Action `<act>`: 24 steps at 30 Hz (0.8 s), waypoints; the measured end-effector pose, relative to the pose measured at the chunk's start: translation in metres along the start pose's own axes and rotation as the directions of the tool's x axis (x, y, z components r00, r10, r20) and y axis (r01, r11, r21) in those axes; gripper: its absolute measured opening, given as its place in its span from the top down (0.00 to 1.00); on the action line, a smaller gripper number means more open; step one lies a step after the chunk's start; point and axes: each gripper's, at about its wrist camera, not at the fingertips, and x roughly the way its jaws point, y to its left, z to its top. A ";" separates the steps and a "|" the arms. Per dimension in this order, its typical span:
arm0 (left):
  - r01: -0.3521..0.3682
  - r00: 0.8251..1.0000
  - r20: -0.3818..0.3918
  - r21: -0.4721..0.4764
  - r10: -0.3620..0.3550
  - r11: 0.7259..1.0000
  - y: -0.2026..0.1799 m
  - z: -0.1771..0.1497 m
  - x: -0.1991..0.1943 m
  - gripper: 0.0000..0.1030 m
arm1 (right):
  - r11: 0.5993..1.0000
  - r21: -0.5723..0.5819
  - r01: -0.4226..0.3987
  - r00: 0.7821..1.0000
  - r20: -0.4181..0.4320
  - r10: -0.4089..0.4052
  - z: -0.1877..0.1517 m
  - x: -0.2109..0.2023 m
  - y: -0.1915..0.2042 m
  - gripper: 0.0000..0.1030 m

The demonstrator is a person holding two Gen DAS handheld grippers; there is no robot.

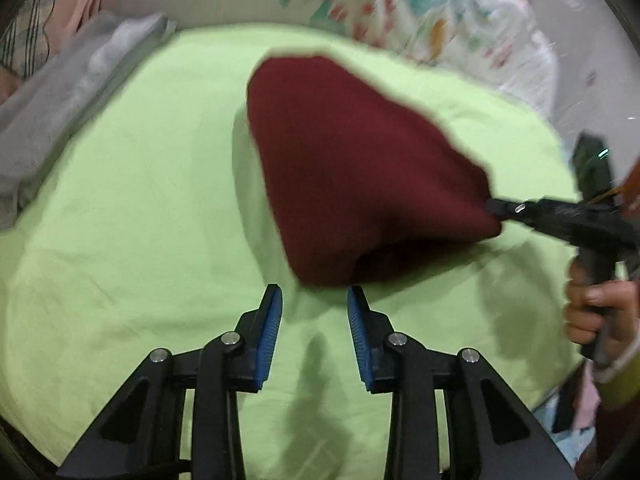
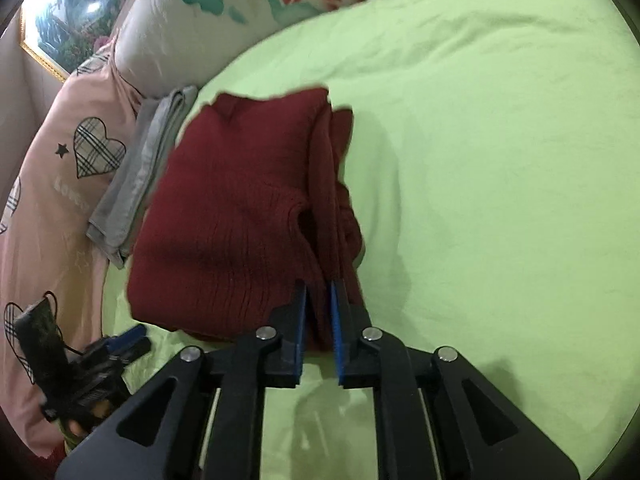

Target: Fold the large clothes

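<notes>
Right wrist view: sweater (image 2: 240, 208), a soft, thick knit that sags, lies partly folded on the green sheet (image 2: 500, 160); its bunched edge is clamped in the right gripper (image 2: 319, 296). Left gripper (image 1: 315, 300) stands released at the near corner, probably the next hold.

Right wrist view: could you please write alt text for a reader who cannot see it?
The right gripper is shut on a fold of a dark red sweater that lies on a light green bedsheet. Folded grey cloth and pillows lie behind it, and the left gripper shows at the lower left.
</notes>
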 end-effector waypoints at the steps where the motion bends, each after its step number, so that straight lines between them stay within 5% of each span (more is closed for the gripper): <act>1: 0.027 0.999 0.039 0.012 -0.028 1.000 0.001 0.008 -0.014 0.67 | 1.000 -0.001 0.000 1.000 0.018 0.000 0.002 -0.007 0.002 0.88; 6: 0.231 0.966 0.115 0.010 -0.231 0.973 0.007 0.057 -0.021 0.66 | 0.990 -0.062 -0.126 0.978 0.160 0.135 0.032 -0.036 0.052 0.88; 9: 0.345 0.933 0.100 0.025 -0.346 0.938 0.001 0.071 0.005 0.66 | 0.981 -0.107 -0.159 0.974 0.143 0.173 0.050 -0.013 0.080 0.88; 11: 0.429 0.903 0.022 0.002 -0.429 0.903 -0.002 0.067 0.034 0.63 | 0.983 -0.097 -0.159 0.980 0.104 0.169 0.060 0.013 0.083 0.88; 13: 0.315 0.946 -0.083 0.006 -0.314 0.949 -0.008 0.051 0.077 0.79 | 0.989 -0.084 -0.124 0.990 0.050 0.129 0.064 0.045 0.076 0.88; 16: 0.330 0.937 -0.104 -0.039 -0.332 0.943 -0.001 0.035 0.094 1.00 | 0.999 -0.039 0.001 0.999 -0.033 -0.002 0.062 0.086 0.049 0.95; 19: 0.350 0.928 -0.104 -0.093 -0.358 0.932 0.005 0.032 0.099 1.00 | 0.986 0.097 -0.134 0.991 0.001 0.135 0.062 0.094 0.011 1.00; 24: 0.301 0.946 -0.099 -0.075 -0.307 0.951 -0.005 0.033 0.096 1.00 | 0.996 0.036 -0.082 0.997 0.014 0.082 0.059 0.079 0.026 1.00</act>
